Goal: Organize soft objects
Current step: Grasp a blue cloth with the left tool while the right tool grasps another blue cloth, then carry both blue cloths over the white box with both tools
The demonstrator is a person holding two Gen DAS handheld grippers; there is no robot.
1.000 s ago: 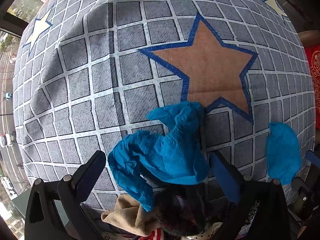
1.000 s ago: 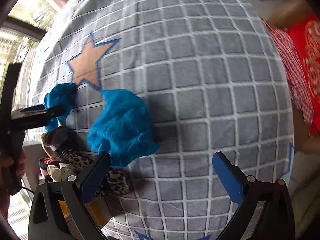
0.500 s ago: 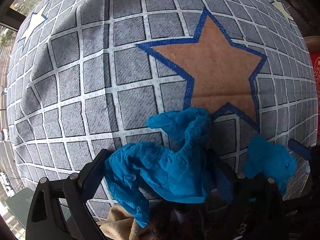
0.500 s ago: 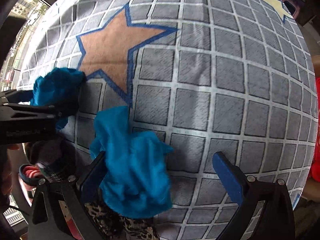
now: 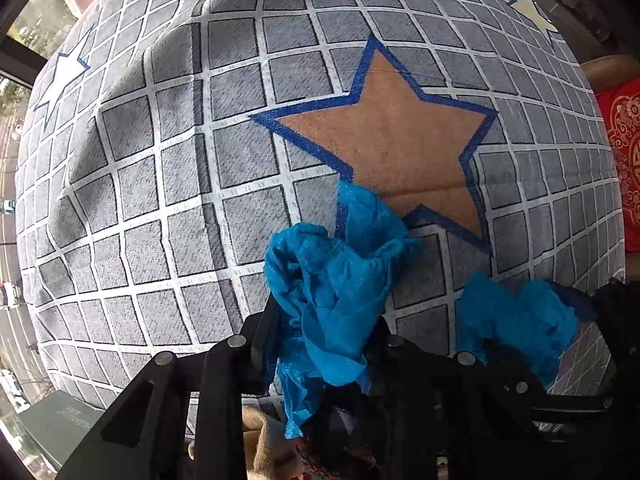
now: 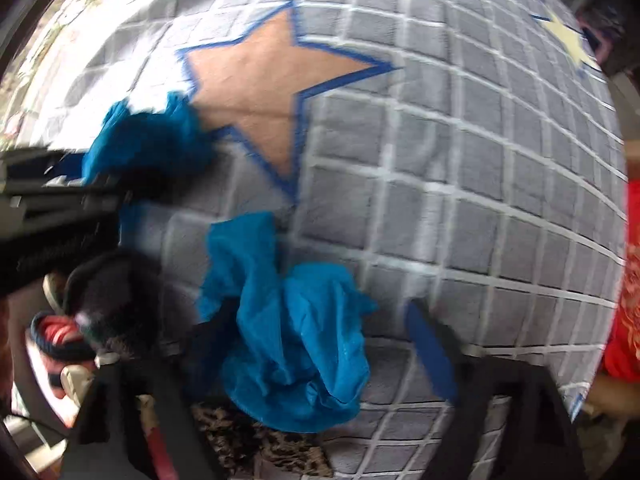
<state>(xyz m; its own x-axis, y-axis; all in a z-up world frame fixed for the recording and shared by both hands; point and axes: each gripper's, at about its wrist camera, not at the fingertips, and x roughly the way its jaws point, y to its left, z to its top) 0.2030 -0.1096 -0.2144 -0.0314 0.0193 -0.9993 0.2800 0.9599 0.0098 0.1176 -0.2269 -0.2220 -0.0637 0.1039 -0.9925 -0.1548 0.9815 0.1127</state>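
Two crumpled blue cloths lie on a grey checked bedsheet [image 5: 168, 168] with an orange star [image 5: 400, 140]. My left gripper [image 5: 324, 320] is shut on the left blue cloth [image 5: 332, 280], which bunches up between its jaws; it also shows in the right wrist view [image 6: 148, 140]. The second blue cloth [image 6: 292, 328] sits between the jaws of my right gripper [image 6: 320, 340], which are partly closed around it; the image is blurred and contact is unclear. This cloth also shows in the left wrist view [image 5: 516, 320].
A pile of other soft items lies at the bed's near edge: a tan cloth [image 5: 264, 440], a dark garment [image 6: 108, 300], a leopard-print piece [image 6: 256, 444] and a red-and-navy item [image 6: 60, 336]. A red patterned fabric [image 5: 624, 148] lies at the right.
My left jaws have closed onto the left blue cloth and bunched it up. My right gripper moved forward over the second blue cloth and its jaws have narrowed.
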